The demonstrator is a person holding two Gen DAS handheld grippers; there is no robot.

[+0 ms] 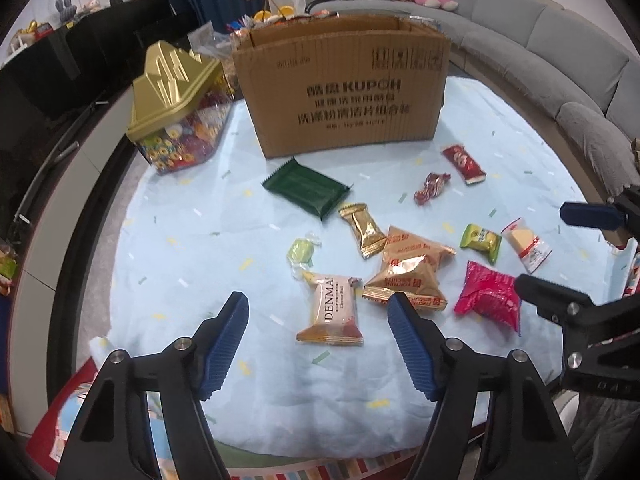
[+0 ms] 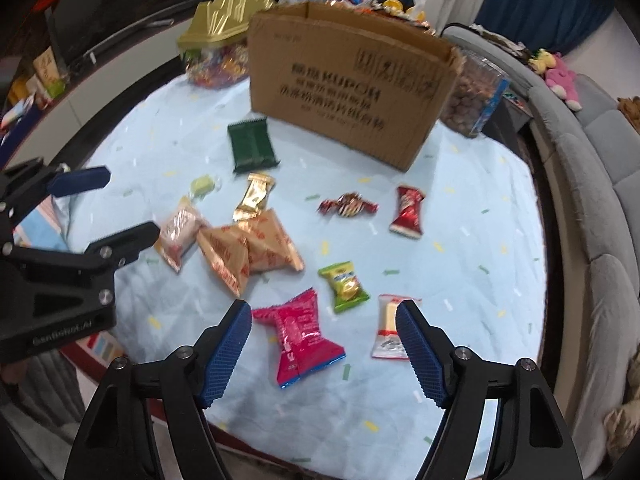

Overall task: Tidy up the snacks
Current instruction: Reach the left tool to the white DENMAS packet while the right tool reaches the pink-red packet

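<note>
1. Left gripper [image 1: 318, 312] stood spread, nothing pinched; the pale biscuit packet [image 1: 333, 312] lay on the cloth between its jaws, untouched.
2. Right gripper [image 2: 324, 320] was likewise spread and empty, with the pink packet [image 2: 300, 332] lying between its jaws near the table's [image 2: 460, 248] front edge.
3. The other snacks lay scattered mid-table.
4. The cardboard box [image 1: 344, 92] stood open at the far edge, with the gold-lidded candy jar [image 1: 180, 112] just beside it.
</note>
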